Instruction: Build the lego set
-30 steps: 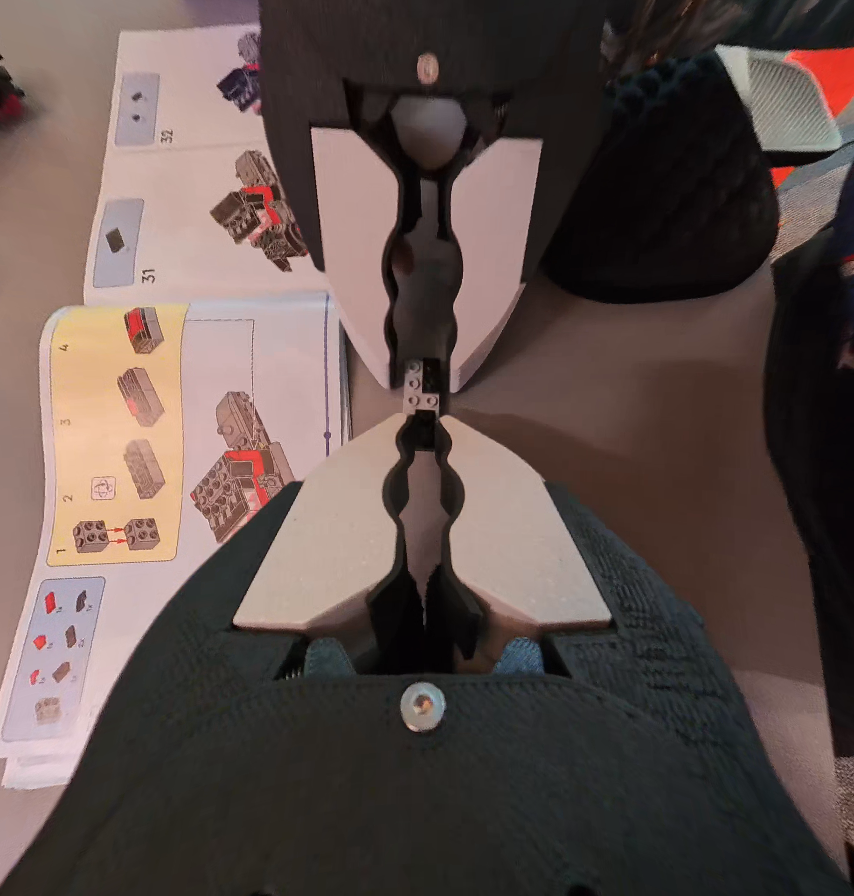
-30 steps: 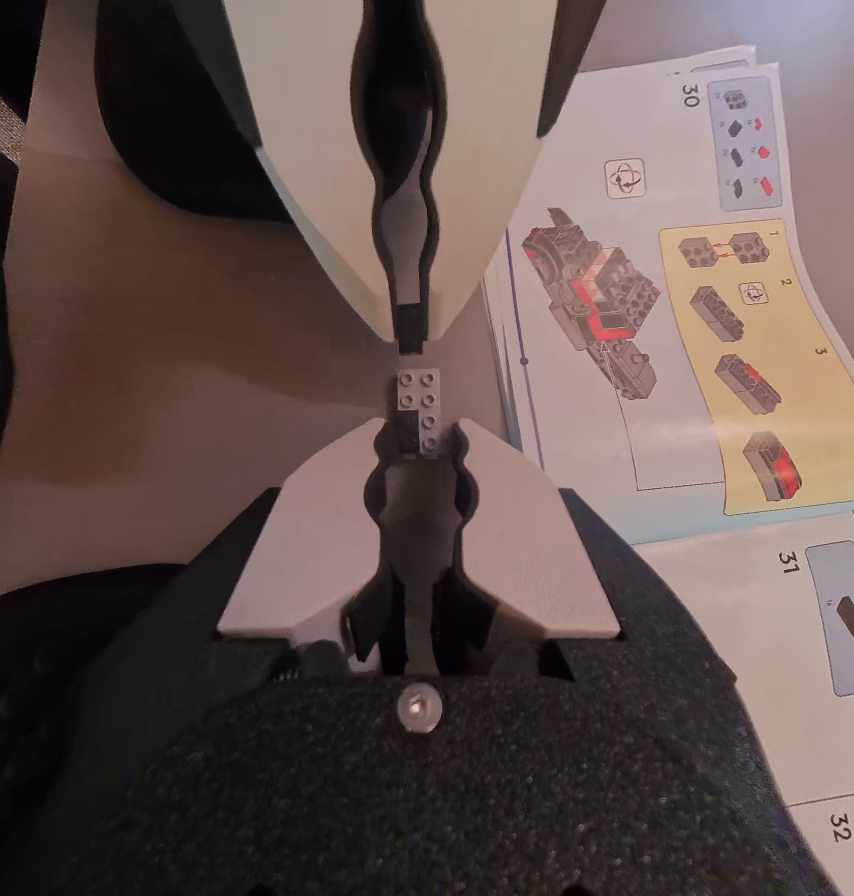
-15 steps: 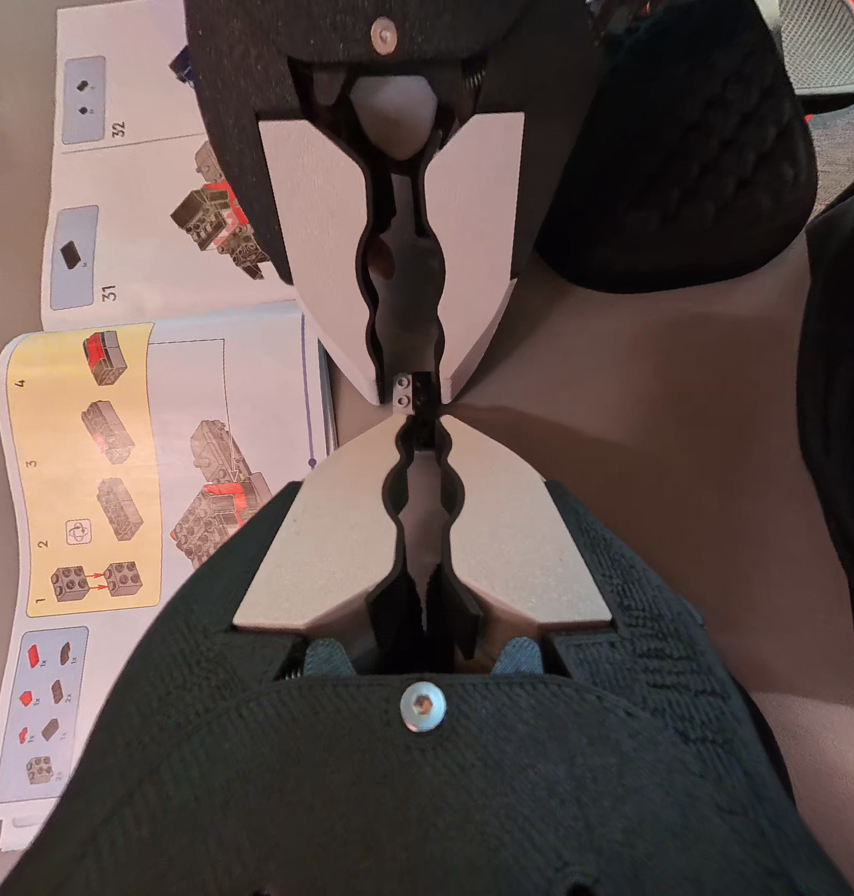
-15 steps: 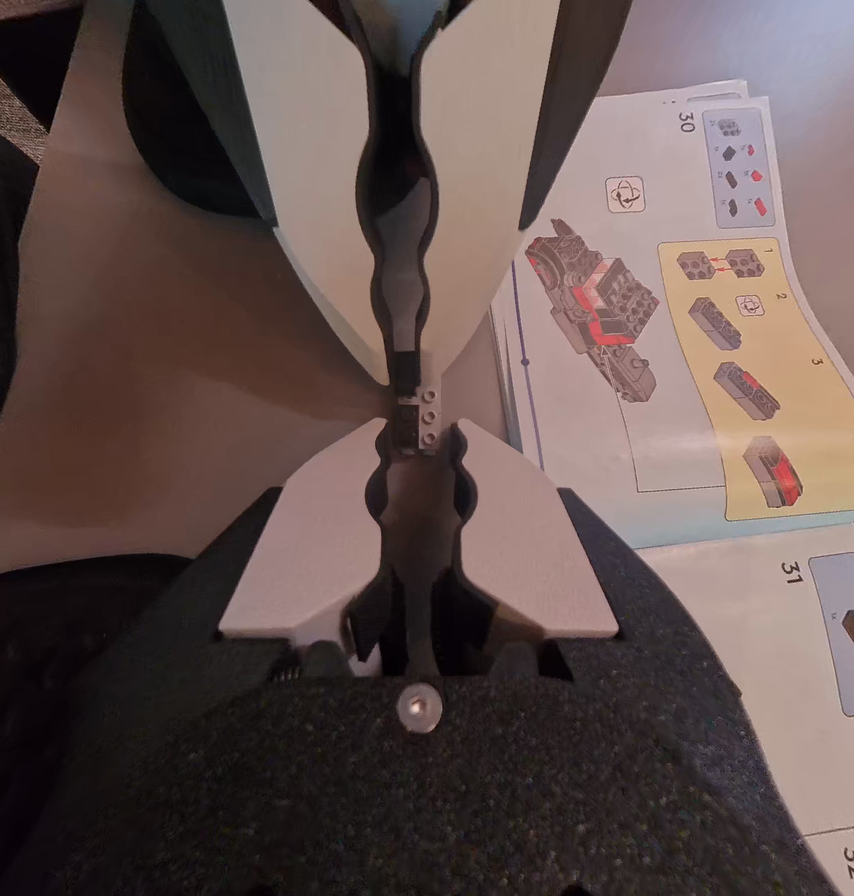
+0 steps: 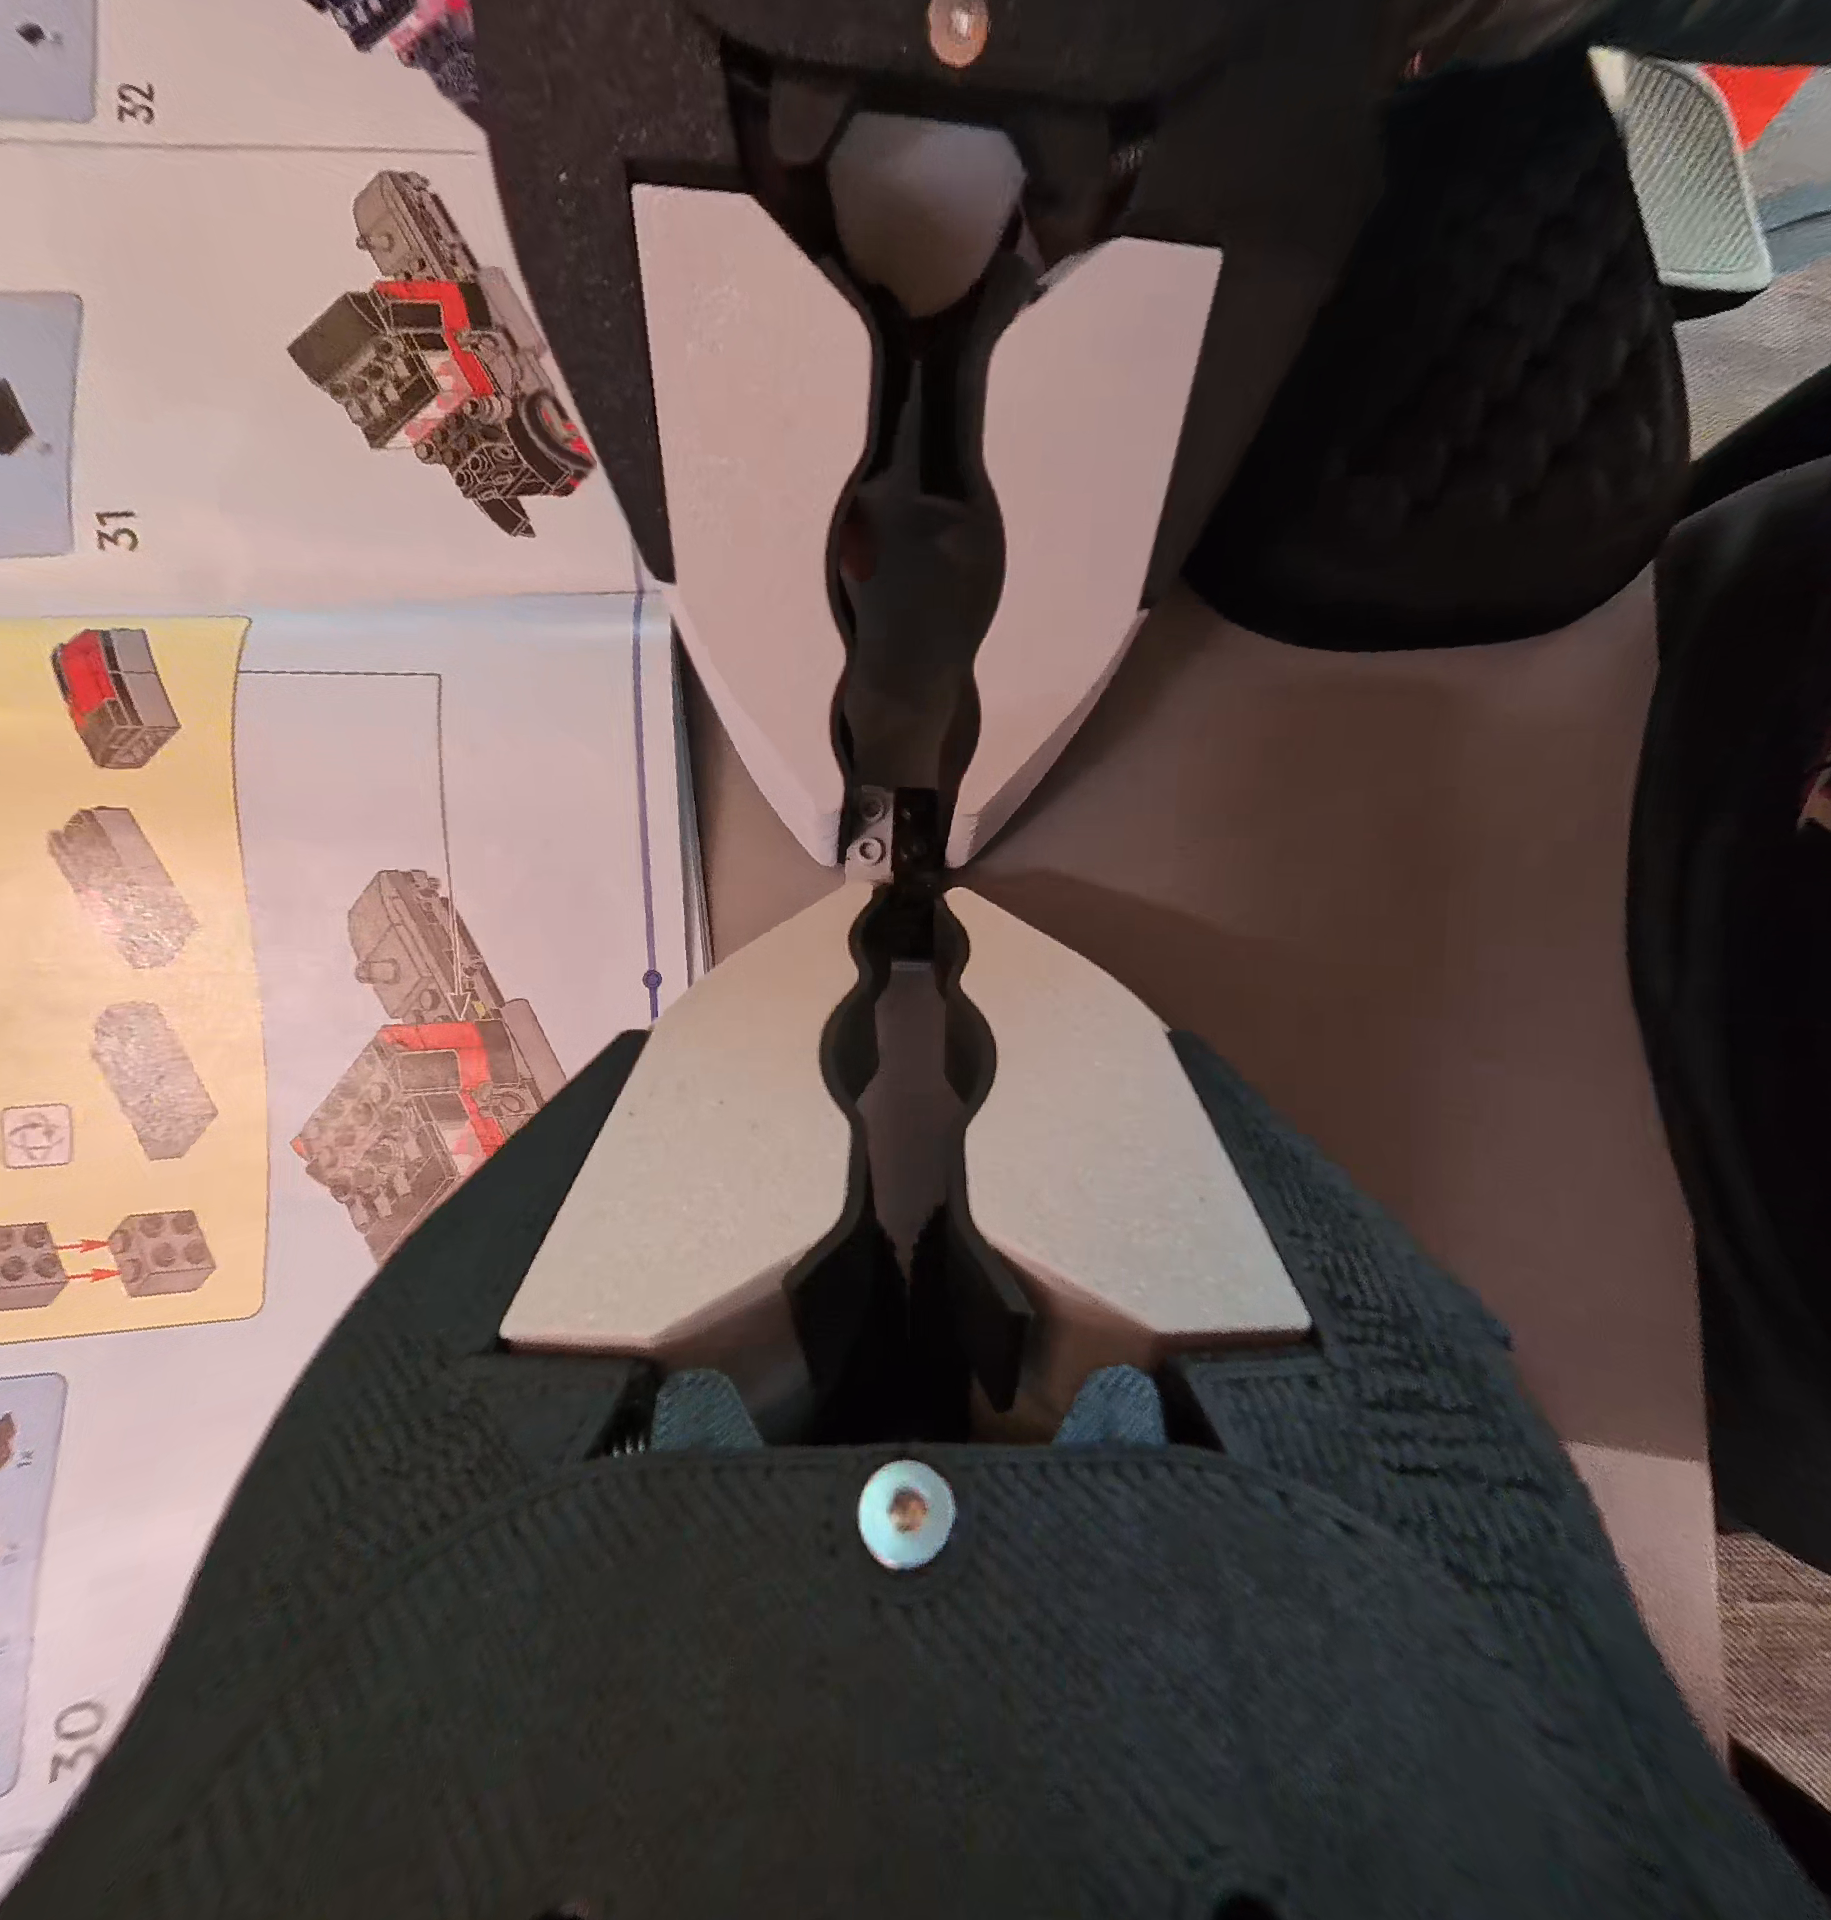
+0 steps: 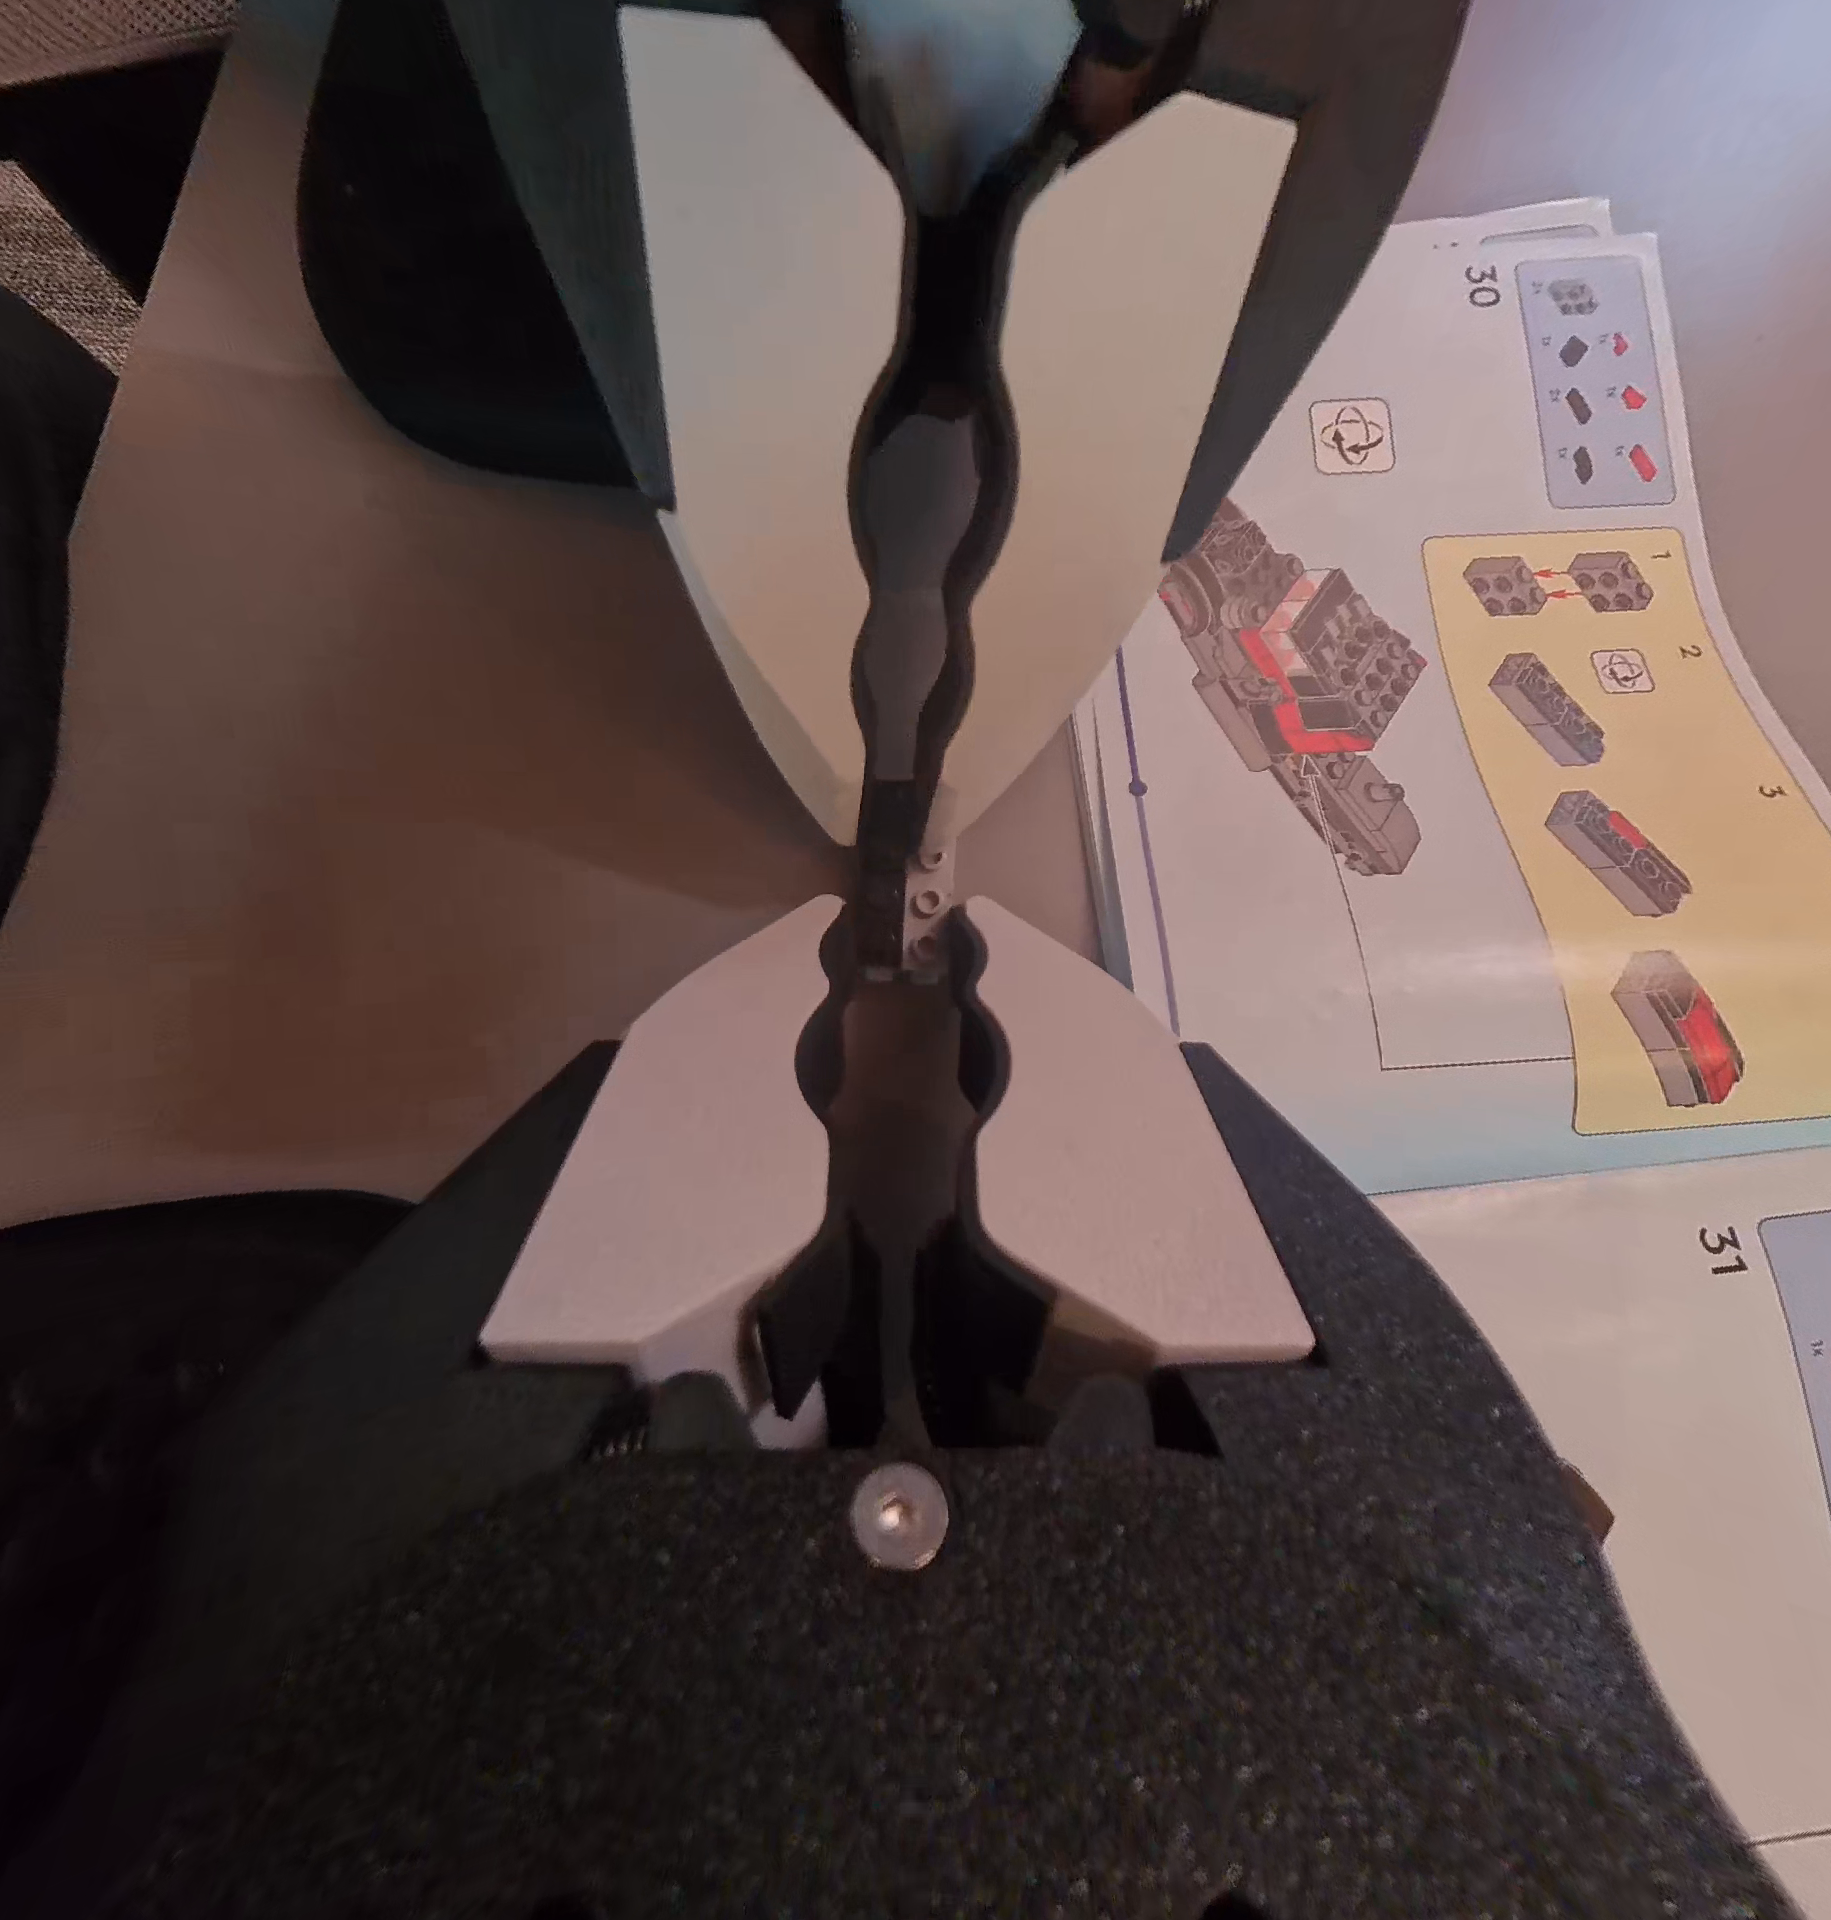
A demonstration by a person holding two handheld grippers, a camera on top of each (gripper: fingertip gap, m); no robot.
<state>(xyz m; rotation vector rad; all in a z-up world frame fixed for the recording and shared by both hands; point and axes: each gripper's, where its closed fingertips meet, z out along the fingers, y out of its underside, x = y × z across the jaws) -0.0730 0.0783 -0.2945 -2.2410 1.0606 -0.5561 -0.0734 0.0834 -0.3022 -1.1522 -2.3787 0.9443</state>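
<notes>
Lego pieces are meeting tip to tip between your two grippers: the grey studded brick is sitting in the fingers of your right gripper, which are closed down to a narrow gap and pinching it, and the small black piece is clamped in the nearly closed fingers of your left gripper. A second ago the two pieces were standing apart with bare surface showing between them; half a second ago they were closing in; now the black piece is lying flush against the grey brick's side, at 9 o'clock of it in the right wrist view and at 3 o'clock of it in the left wrist view. That suggests you are pressing the join home, though the frames cannot show whether the studs are fully seated. You are holding all of this above the tan surface, with the open instruction booklet lying at 3 o'clock in the right wrist view and at 9 o'clock in the left. Judging by the pictured sub-assembly, more pieces are waiting to go on.
</notes>
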